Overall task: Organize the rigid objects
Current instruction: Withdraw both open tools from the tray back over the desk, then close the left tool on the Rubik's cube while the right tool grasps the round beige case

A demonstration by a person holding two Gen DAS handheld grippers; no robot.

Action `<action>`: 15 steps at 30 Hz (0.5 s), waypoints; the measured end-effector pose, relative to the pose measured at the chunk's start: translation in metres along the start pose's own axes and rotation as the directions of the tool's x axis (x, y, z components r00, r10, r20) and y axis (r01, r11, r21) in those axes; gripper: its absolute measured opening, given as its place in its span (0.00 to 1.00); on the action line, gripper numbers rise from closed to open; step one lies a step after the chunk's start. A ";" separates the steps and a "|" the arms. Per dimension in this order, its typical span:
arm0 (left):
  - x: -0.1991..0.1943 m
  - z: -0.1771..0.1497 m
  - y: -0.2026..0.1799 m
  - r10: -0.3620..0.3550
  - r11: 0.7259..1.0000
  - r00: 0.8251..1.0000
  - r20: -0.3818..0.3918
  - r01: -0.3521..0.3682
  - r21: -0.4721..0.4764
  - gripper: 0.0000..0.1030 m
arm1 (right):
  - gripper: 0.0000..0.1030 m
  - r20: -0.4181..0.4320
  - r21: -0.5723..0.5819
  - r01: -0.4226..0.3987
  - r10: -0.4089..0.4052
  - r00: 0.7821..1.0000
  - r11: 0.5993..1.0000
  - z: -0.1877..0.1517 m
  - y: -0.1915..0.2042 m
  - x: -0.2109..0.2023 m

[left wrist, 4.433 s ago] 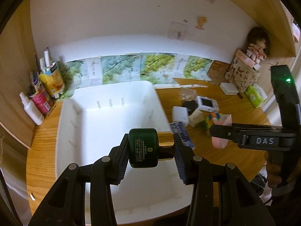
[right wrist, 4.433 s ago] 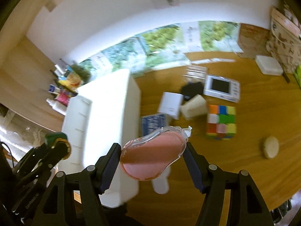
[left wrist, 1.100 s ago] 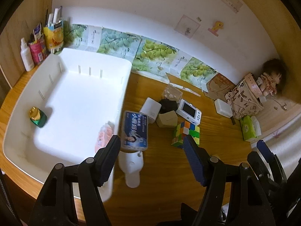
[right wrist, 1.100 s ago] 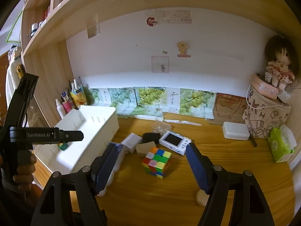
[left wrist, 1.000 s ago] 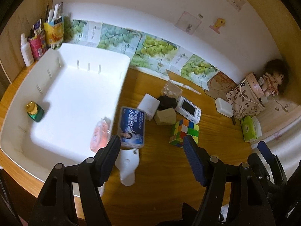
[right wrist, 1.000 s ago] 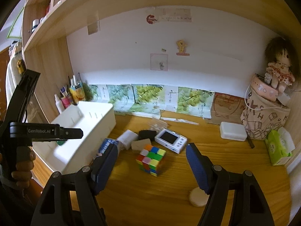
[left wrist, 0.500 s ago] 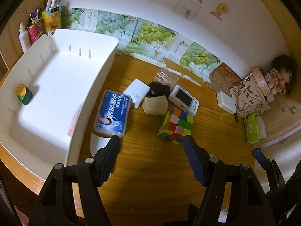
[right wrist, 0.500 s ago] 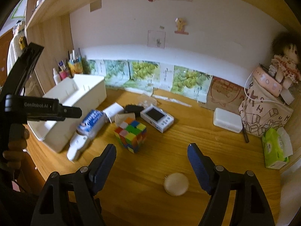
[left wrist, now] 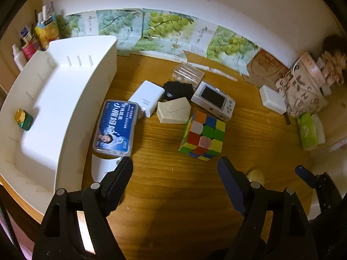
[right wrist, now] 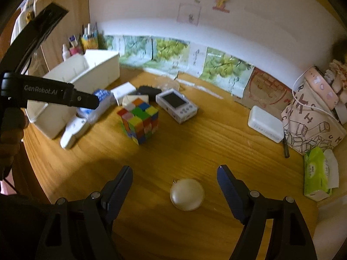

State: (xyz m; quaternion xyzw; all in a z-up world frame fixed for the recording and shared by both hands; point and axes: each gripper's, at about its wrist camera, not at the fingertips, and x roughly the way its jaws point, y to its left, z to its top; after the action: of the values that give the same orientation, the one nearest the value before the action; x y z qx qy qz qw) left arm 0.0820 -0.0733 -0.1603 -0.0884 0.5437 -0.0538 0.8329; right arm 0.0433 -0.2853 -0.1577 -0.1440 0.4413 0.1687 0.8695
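Observation:
The white bin (left wrist: 65, 99) stands at the left of the wooden desk with a green gold-capped bottle (left wrist: 23, 119) inside. Beside it lie a blue-labelled clear box (left wrist: 116, 127), a white device (left wrist: 102, 168), a white charger (left wrist: 148, 99), a beige box (left wrist: 173, 113), a colour cube (left wrist: 202, 136) and a white handheld console (left wrist: 213, 100). My left gripper (left wrist: 174, 173) is open and empty above the desk in front of the cube. My right gripper (right wrist: 174, 183) is open and empty, its fingers either side of a small round cream disc (right wrist: 187, 194). The cube (right wrist: 139, 119) lies beyond it.
A clear plastic case (left wrist: 188, 73) and a black object (left wrist: 177, 90) lie behind the charger. A white box (right wrist: 265, 123), a patterned bag (right wrist: 312, 119) and a green tissue pack (right wrist: 317, 173) stand at the right. Bottles (left wrist: 32, 39) crowd the back left corner.
Both grippers set their items in the bin earlier and came away empty. Since half a second ago the left gripper moved right toward the cube; the right gripper lowered over the round disc.

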 end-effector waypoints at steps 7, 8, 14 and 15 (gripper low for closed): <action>0.019 0.003 -0.011 0.030 0.999 0.998 -0.058 -0.027 0.045 0.80 | 0.78 -0.071 -0.005 -0.034 0.034 0.997 0.999 0.001 -0.007 0.022; 0.021 0.004 -0.013 0.032 0.998 0.997 -0.065 -0.029 0.051 0.80 | 0.78 -0.082 -0.006 -0.043 0.042 0.996 0.999 0.001 -0.008 0.026; 0.034 0.012 -0.023 0.022 0.997 0.995 -0.098 -0.015 0.080 0.80 | 0.78 -0.153 -0.008 -0.077 0.075 0.985 0.997 0.001 -0.011 0.047; 0.037 0.014 -0.026 0.019 0.996 0.994 -0.105 -0.010 0.085 0.80 | 0.78 -0.165 -0.005 -0.081 0.080 0.983 0.997 0.001 -0.012 0.050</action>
State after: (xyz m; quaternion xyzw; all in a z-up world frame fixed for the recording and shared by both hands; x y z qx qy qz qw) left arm 0.1100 -0.1043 -0.1827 -0.0460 0.5851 -0.0753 0.8062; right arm 0.0766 -0.2876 -0.1973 -0.1445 0.5163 0.1937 0.8216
